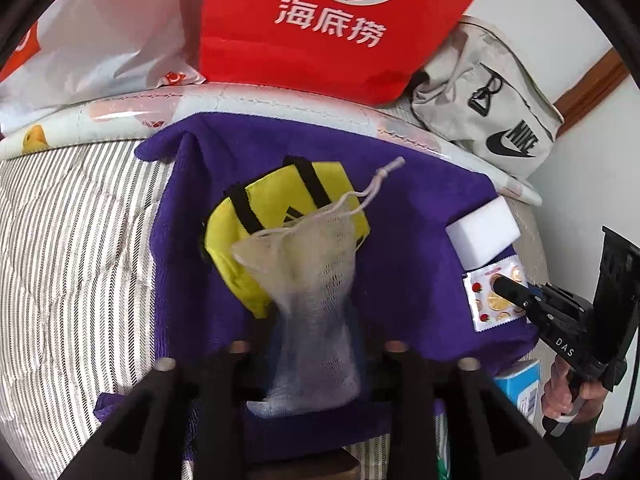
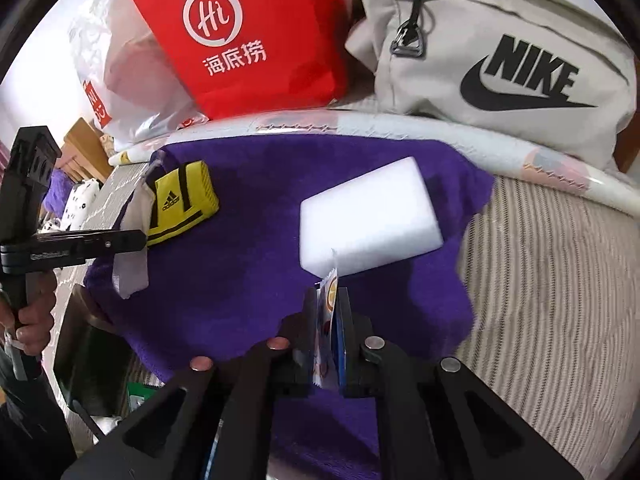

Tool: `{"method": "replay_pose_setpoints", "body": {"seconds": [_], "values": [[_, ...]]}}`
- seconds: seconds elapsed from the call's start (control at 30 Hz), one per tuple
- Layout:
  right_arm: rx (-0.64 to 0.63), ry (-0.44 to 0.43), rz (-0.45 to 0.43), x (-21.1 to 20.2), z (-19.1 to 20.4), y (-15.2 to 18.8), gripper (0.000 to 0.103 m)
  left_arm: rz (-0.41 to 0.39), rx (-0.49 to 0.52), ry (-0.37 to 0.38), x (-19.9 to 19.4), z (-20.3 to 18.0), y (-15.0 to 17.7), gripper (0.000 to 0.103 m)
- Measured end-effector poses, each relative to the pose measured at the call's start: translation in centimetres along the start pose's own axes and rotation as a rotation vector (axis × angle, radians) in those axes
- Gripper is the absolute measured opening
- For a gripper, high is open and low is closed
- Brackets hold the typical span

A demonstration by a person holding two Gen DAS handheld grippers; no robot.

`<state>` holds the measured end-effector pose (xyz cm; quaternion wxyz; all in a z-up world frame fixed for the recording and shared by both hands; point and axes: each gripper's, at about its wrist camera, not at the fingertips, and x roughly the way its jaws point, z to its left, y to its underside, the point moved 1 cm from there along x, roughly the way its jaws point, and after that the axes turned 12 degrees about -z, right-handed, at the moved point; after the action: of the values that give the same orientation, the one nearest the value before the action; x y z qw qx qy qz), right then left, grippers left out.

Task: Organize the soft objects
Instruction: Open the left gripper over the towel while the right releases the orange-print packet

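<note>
Left gripper (image 1: 316, 344) clamps the mesh drawstring pouch (image 1: 308, 280) above the yellow Adidas bag (image 1: 276, 220); right gripper (image 2: 329, 320) pinches a fruit-print sachet (image 2: 326, 312) beside the white sponge (image 2: 368, 212) on the purple towel (image 2: 240, 280). Risk: the thin sachet may slip from its edge-on grip.

A striped bed (image 2: 560, 280) is lying in daylight, a white wall (image 1: 560, 48) with wooden trim (image 1: 592, 80) rising behind it, while a wooden cabinet (image 2: 84, 148) is standing off the bed's far left corner.
</note>
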<state>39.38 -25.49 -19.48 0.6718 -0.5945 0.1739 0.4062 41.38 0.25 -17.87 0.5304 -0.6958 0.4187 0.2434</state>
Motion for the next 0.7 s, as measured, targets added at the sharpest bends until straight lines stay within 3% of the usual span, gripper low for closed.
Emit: {"method": "replay_pose_setpoints", "body": {"seconds": [0.07,0.17,0.53,0.7], "values": [[-0.012,0.008,-0.014,-0.5,0.0,0.0,0.043,-0.012,0.011,-0.005,-0.5,-0.1,0.0,0.064],[-0.037,0.020,-0.067,-1.8,0.2,-0.1,0.059,-0.073,0.019,-0.022,-2.1,-0.2,-0.2,0.069],[-0.033,0.067,-0.181,-7.8,2.3,1.0,0.060,-0.130,0.009,-0.101,-7.4,0.9,1.5,0.069],[-0.048,0.071,-0.250,-11.6,4.7,2.7,0.060,-0.209,-0.009,-0.060,-11.3,1.0,4.0,0.069]]}}
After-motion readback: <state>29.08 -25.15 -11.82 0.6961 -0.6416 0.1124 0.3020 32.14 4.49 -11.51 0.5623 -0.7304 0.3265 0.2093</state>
